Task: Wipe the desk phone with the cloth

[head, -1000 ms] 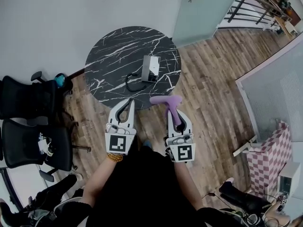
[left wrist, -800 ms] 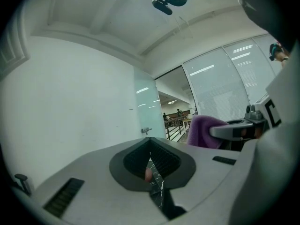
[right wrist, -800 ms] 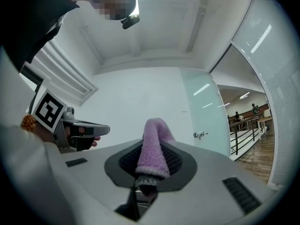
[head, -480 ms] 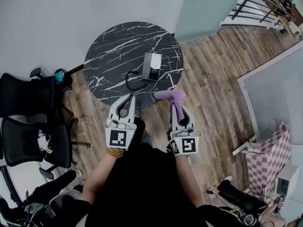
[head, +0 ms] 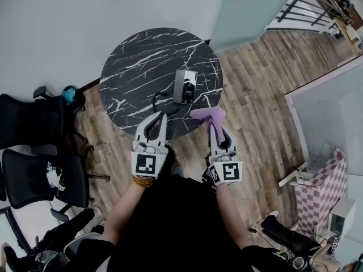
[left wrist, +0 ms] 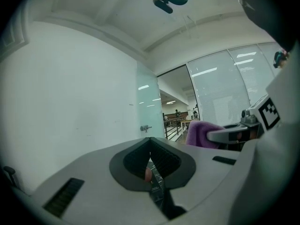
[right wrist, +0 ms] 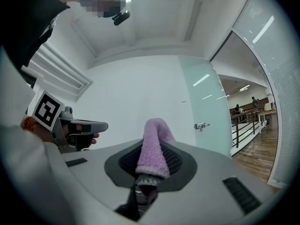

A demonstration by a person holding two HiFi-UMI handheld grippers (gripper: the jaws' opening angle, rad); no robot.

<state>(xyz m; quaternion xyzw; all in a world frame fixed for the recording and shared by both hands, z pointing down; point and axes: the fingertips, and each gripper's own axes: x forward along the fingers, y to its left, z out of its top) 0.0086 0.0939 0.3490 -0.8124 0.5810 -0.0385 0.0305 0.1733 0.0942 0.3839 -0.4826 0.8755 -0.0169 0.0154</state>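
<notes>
The grey desk phone (head: 185, 86) lies on the round black marble table (head: 142, 55), its dark cord (head: 160, 102) looping toward the near edge. My left gripper (head: 160, 117) (left wrist: 150, 148) hovers at the table's near rim, shut with nothing held, just short of the cord. To its right my right gripper (head: 212, 126) (right wrist: 152, 154) is shut on a purple cloth (head: 207, 115) (right wrist: 154, 144), whose free end sticks up past the jaws, near the table edge below and right of the phone. The cloth (left wrist: 200, 132) also shows in the left gripper view.
Two black office chairs (head: 34, 123) (head: 39, 174) stand left of the table. A glass door (head: 244, 10) and a railing (head: 306, 7) lie beyond on the wooden floor. A glass partition (head: 334, 106) and a pink checkered box (head: 326, 180) are at the right.
Both grippers have moved forward to the table's near edge, the cloth still held in the right one. The phone now sits closer to the gripper tips.
</notes>
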